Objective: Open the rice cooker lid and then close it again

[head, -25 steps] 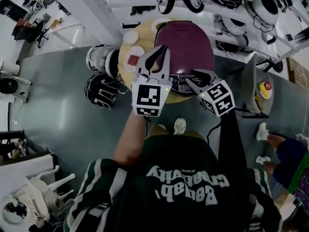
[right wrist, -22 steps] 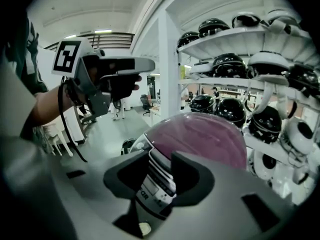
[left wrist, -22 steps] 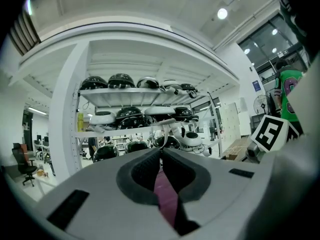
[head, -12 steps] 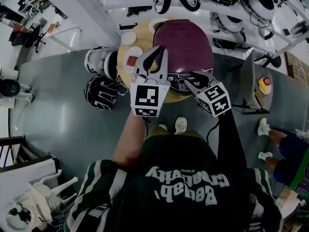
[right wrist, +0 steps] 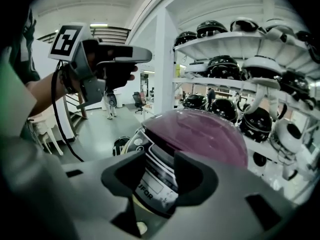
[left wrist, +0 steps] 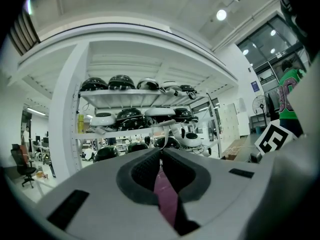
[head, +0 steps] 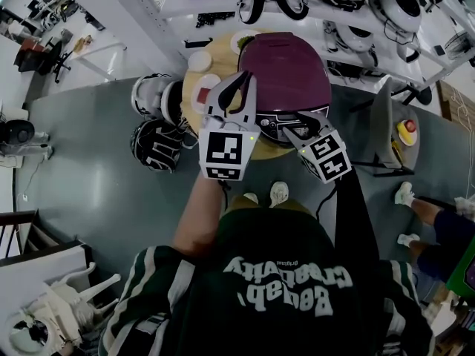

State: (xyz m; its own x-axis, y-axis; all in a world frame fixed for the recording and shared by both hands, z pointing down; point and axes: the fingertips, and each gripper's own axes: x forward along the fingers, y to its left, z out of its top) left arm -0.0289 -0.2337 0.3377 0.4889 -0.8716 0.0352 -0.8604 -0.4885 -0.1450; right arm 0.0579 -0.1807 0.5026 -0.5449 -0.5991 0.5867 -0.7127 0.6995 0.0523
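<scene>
Your left gripper points level, jaws shut together, your bare forearm stretched forward. Your right gripper tilts downward, its jaws have just been opening and stand apart, with the rice cooker front showing in their gap, not pinched.

The rice cooker lid is purple plastic, smooth and very glossy; pale reflections lie on it. The front panel below it looks like silvery plastic with a softer shine. The round table under the cooker has a pale wood look and is matt. The left gripper has a grey shell of matt plastic, and its pads are dark, with a fine rough grain like rubber. The floor is grey and smooth, with a weak sheen. The helmets at the upper right of the right gripper view are hard glossy shells, black and white. The jersey is soft green cloth, matt.
</scene>
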